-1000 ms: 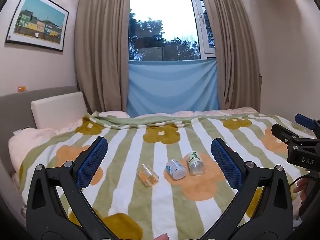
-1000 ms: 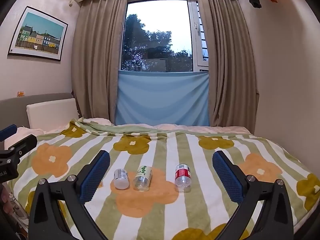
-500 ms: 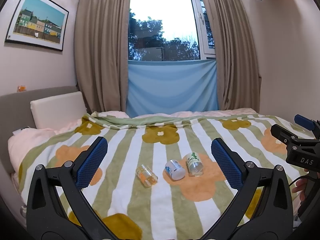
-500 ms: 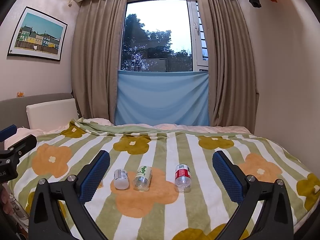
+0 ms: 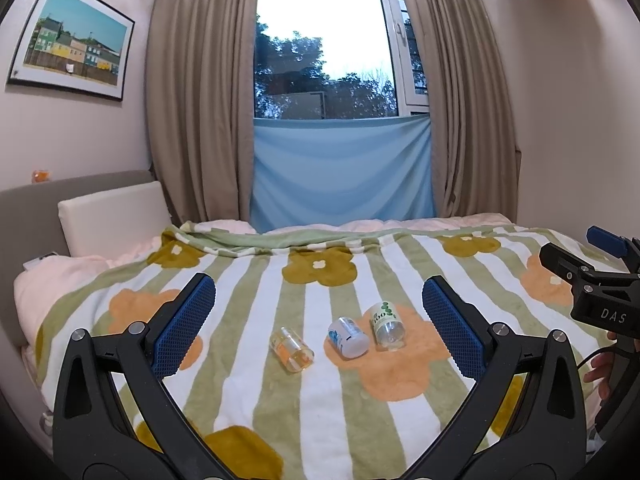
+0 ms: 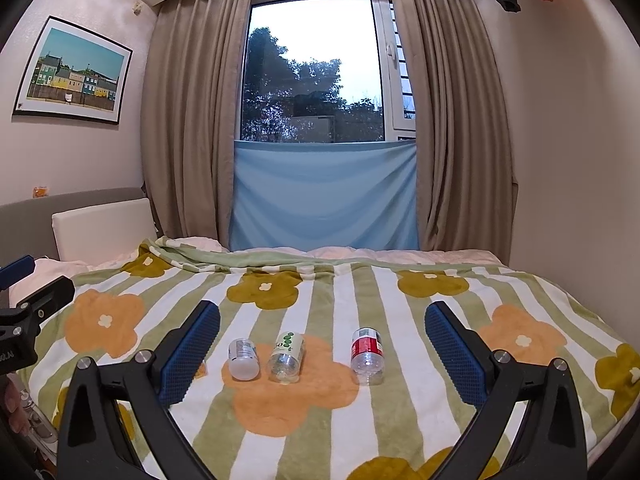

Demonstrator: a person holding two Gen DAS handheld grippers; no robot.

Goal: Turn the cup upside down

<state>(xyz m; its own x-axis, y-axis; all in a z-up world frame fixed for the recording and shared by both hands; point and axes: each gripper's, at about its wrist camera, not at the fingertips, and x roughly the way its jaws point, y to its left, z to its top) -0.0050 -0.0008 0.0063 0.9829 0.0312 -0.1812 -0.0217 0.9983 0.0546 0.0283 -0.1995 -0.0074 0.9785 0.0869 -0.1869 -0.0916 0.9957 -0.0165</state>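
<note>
Several small bottles lie on their sides on a flowered, striped blanket (image 5: 320, 400). In the left wrist view an orange-tinted bottle (image 5: 291, 350), a white bottle with a blue label (image 5: 348, 337) and a clear bottle with a green label (image 5: 386, 325) lie in a row. In the right wrist view the white bottle (image 6: 243, 359), the green-label bottle (image 6: 286, 357) and a red-label bottle (image 6: 367, 355) show. No cup is visible. My left gripper (image 5: 319, 323) is open and empty, short of the bottles. My right gripper (image 6: 322, 349) is open and empty, also short of them.
The bed has a grey headboard (image 5: 72, 188) and a white pillow (image 5: 112, 220) at the left. Beige curtains and a blue cloth (image 5: 342, 172) hang at the window behind. A wall (image 6: 580, 160) bounds the bed's right side.
Both grippers have barely moved. The left view has shifted very slightly; the bottles lie as before.
</note>
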